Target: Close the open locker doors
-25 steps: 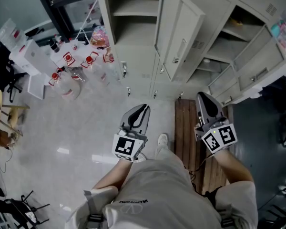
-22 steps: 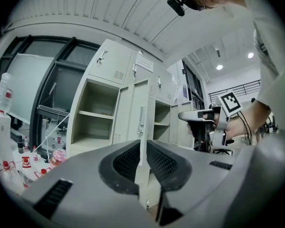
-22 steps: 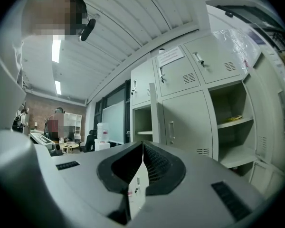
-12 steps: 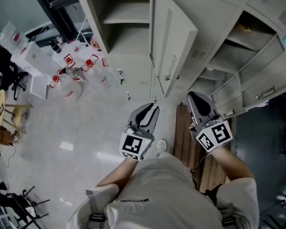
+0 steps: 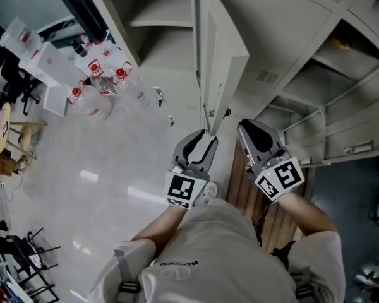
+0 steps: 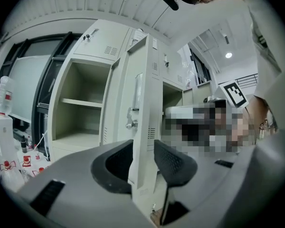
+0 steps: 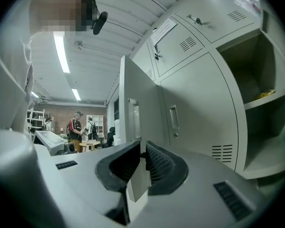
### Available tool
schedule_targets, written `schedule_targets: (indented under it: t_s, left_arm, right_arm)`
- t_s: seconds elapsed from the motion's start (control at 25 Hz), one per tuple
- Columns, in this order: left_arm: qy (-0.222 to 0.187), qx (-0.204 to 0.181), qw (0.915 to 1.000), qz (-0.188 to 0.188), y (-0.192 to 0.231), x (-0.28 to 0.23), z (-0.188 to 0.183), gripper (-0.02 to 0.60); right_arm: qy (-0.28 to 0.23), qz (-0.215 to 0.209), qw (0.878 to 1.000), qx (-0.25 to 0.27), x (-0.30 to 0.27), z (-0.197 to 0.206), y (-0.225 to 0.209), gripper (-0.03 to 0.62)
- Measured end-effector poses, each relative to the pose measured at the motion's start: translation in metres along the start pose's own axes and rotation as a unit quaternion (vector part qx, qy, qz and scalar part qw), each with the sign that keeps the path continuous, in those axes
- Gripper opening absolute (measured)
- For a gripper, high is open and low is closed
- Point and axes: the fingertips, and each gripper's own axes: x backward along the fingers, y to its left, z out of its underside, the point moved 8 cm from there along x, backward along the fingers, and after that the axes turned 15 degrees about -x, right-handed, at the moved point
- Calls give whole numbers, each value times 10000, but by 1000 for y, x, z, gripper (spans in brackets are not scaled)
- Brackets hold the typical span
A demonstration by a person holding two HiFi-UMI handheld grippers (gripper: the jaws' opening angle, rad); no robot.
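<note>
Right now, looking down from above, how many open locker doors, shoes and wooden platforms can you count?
Open locker doors: 3
Shoe: 1
Slatted wooden platform: 1
Total: 5

Tall pale-grey locker door w/ lever handle stands open, edge-on; smaller door at right also open.
</note>
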Motion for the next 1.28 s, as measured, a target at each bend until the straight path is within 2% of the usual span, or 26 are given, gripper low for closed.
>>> schedule_targets:
  t_s: [0.2,0.6,0.64,0.72,0.88,1.04,1.28]
  left_arm:
    - [144,-18,9995,-272,-6,-18,2,156]
    - [398,-134,9972,-621,-8,-36,5,155]
    - [445,-139,9969,-632,-8,-38,7,151]
    - [497,-141,9966,-649,-8,-37,9,86]
    - [460,-159,9970,-597,-3,-33,11,83]
    - [460,-168,9970,-596,6,-24,14,83]
    - [472,-165,9967,-645,28,-6,21,83]
  right_arm:
    - [75,-190,9998,-44,-7,3,-8,49]
    - [70,-302,9995,-90,-14,3,-10,55]
    - [56,-290,9995,-91,-15,2,-10,57]
    - [31,-262,9996,-96,-16,2,-9,57]
    - [-1,-312,9995,-93,-20,0,-3,57]
    - [60,-644,9979,86,-30,-4,10,66]
    - [234,-1357,9905,3,-61,-1,34,118]
